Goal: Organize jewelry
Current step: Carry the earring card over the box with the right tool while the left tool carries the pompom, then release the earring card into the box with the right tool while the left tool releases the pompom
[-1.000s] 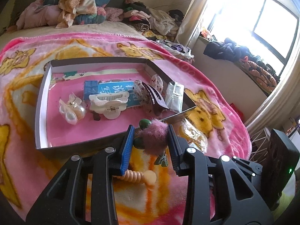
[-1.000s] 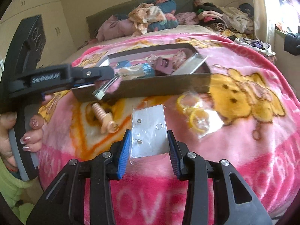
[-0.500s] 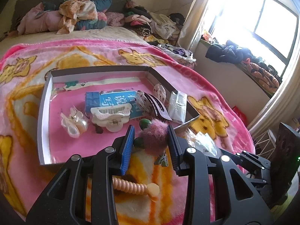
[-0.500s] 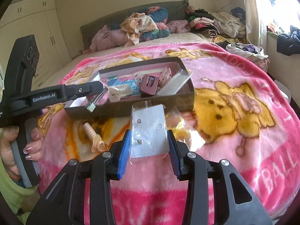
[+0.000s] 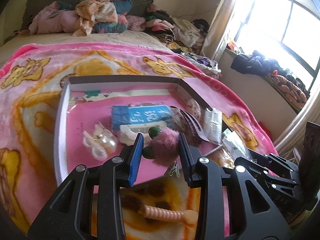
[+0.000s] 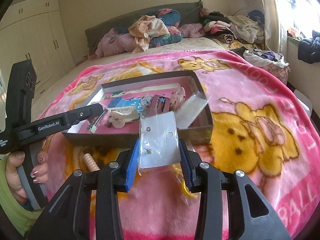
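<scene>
My left gripper (image 5: 161,152) is shut on a fuzzy pink pom-pom hair clip (image 5: 165,147) with green beads and a metal clip hanging below, held over the near part of the dark shallow box (image 5: 124,78). The box also shows in the right wrist view (image 6: 140,140), with the left gripper (image 6: 96,110) above it. My right gripper (image 6: 158,156) is shut on a clear packet with a white earring card (image 6: 159,142), held above the blanket just before the box's near wall. The box holds a white claw clip (image 5: 132,132), a clear bow clip (image 5: 100,142) and a blue packet (image 5: 140,114).
A peach ridged hair clip (image 5: 166,216) lies on the pink bear blanket (image 6: 260,120) near the box. A clear packet (image 5: 234,144) lies by the box's right corner. Piled clothes (image 5: 96,18) fill the bed's far end. A window (image 5: 280,30) is at the right.
Both grippers rose and moved forward towards the box. The pom-pom clip went from outside the near wall to over the box floor. The earring card came up to the box's near wall.
</scene>
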Demonstrator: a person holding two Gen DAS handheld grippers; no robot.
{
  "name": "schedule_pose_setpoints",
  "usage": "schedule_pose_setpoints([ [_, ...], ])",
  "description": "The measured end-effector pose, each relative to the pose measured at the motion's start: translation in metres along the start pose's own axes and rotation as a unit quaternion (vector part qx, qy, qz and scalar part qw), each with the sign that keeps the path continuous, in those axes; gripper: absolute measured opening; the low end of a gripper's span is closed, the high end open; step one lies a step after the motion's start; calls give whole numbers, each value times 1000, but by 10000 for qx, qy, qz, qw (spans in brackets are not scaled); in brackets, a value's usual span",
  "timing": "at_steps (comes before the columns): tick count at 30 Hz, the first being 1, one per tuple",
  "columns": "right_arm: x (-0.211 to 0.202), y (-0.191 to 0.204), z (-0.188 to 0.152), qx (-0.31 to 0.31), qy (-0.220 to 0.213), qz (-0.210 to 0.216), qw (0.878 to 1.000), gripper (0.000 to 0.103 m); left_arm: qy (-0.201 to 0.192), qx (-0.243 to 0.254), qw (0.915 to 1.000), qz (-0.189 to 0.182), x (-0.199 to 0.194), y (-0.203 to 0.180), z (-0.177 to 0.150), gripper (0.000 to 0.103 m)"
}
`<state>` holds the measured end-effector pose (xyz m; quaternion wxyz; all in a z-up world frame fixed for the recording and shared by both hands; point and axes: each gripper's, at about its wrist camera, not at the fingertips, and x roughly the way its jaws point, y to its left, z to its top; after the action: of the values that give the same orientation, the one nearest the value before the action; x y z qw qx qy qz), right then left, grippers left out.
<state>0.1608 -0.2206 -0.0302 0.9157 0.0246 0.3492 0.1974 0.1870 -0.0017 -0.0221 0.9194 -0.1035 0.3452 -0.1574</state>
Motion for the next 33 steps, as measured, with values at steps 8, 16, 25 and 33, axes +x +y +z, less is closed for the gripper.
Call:
schedule_pose_setpoints([
  [8, 17, 11, 19, -134, -19, 79, 9999, 37, -115, -80, 9997, 218, -3, 19, 4, 27],
  [16, 32, 21, 39, -254, -84, 157, 9995, 37, -208, -163, 9989, 395, -3, 34, 10, 27],
  [25, 54, 30, 57, -394, -52, 178, 9991, 37, -236, -277, 9981, 504, 2, 49, 15, 27],
  [33, 77, 36, 61, -499, 73, 208, 9985, 37, -174, -369, 9972, 621, 12, 60, 20, 27],
])
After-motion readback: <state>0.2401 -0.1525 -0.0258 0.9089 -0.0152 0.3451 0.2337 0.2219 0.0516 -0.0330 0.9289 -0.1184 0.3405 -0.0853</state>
